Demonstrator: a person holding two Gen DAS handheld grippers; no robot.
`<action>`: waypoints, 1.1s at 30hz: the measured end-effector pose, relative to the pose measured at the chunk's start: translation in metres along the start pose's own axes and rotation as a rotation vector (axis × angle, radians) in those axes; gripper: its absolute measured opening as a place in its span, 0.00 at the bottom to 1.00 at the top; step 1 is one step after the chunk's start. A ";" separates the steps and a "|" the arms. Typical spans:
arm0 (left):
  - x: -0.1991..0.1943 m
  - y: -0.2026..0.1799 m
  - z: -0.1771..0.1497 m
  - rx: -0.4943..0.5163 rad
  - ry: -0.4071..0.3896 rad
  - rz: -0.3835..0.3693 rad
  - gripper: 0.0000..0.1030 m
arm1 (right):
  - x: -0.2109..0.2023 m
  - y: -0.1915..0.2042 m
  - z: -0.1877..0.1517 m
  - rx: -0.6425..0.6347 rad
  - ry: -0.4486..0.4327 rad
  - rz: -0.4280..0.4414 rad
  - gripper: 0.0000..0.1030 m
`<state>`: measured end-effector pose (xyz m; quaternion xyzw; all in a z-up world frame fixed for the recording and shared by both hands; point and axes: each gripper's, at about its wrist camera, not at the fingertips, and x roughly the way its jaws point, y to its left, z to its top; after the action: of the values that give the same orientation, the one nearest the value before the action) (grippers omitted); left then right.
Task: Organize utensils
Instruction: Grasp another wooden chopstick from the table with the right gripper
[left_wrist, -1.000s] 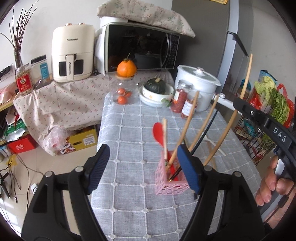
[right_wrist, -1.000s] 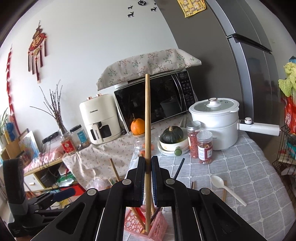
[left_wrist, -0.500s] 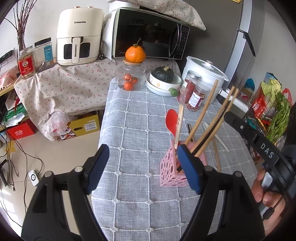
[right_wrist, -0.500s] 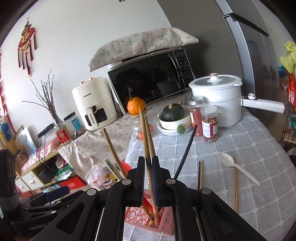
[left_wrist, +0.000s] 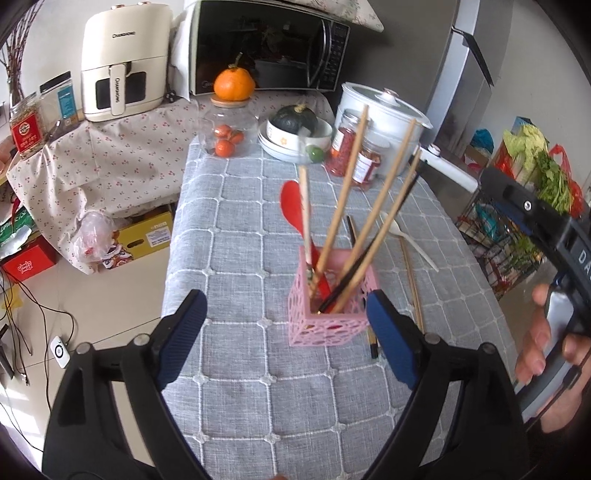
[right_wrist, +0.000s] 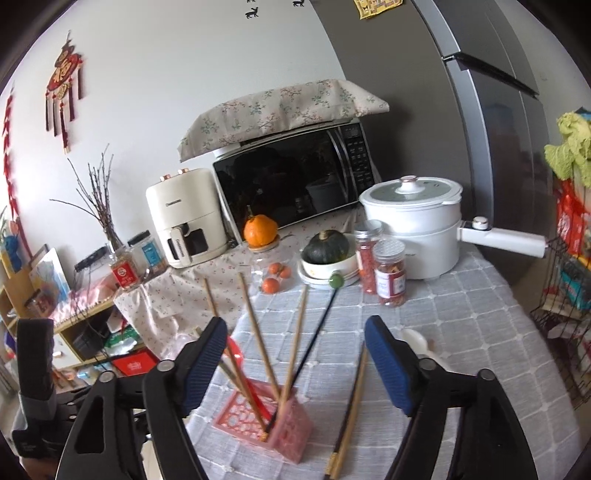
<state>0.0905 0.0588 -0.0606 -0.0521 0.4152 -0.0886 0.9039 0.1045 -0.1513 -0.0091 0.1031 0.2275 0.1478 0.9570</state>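
Pink lattice holder (left_wrist: 334, 295) stands upright on the grey quilted worktop (left_wrist: 258, 206). Inside it: several wooden chopsticks (left_wrist: 343, 192) leaning at different angles, one black chopstick (right_wrist: 317, 332), a red spoon (left_wrist: 291, 210) with bowl up. Just beside the holder, flat on the cloth: a pair of chopsticks (right_wrist: 349, 410), one dark and one wooden; a single wooden chopstick (left_wrist: 412, 277); a white spoon (left_wrist: 410, 240) further off

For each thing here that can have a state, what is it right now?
left gripper: open, empty, jaws just widened.
right gripper: jaws just opened, nothing between them.
pink holder: upright, holding chopsticks and a red spoon.
white spoon: lying on the tablecloth, outside the holder.
loose chopsticks: lying flat beside the holder.
microwave: door shut.
white pot: lid on.
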 end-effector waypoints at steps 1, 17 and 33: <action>0.001 -0.002 0.000 0.003 0.006 -0.002 0.89 | -0.001 -0.005 0.000 -0.005 0.006 -0.016 0.82; 0.010 -0.010 -0.007 0.027 0.046 0.037 0.99 | 0.067 -0.103 -0.035 0.028 0.324 -0.223 0.88; 0.013 -0.006 -0.002 0.003 0.072 0.001 0.99 | 0.166 -0.142 -0.076 0.040 0.580 -0.327 0.64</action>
<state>0.0966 0.0503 -0.0701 -0.0475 0.4474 -0.0906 0.8885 0.2443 -0.2194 -0.1803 0.0376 0.5068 0.0109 0.8612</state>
